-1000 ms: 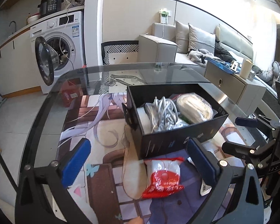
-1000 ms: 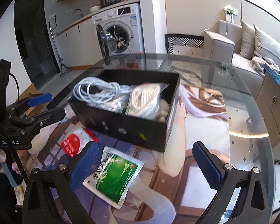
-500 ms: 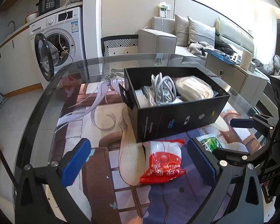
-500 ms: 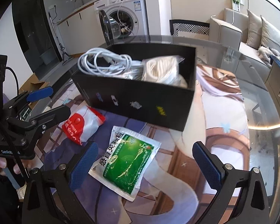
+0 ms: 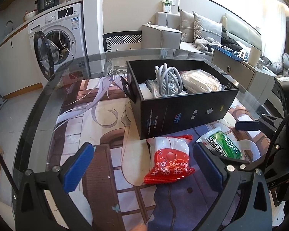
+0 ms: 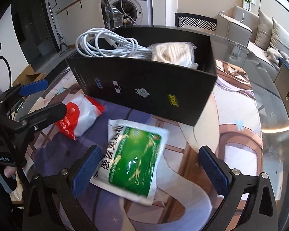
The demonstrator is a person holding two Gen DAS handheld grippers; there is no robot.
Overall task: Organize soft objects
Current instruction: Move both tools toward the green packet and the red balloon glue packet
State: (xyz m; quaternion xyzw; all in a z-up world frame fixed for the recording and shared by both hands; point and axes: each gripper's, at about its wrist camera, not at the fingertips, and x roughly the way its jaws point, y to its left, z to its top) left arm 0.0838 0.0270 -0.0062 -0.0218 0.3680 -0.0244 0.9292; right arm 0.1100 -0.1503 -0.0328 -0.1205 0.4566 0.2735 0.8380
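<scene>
Tabletop (image 6: 275, 119): green packet (image 6: 133, 159) seemingly between tool (image 6: 150, 165) fingers

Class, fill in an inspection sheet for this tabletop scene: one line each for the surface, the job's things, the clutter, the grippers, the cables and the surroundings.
Surface: round glass table over an illustrated mat.
Job's things: black box stands open, holding a bagged cream bundle; red-and-white packet and green-and-white packet lie flat on the mat in front of it, apart.
Clutter: nothing seen.
Grippers: left gripper open, the red-and-white packet between its fingers; right gripper open, the green-and-white packet between its fingers; neither touches its packet.
Cables: white coiled cable in the box; a cord hangs by the washing machine.
Surroundings: sofa behind, washing machine door open.
</scene>
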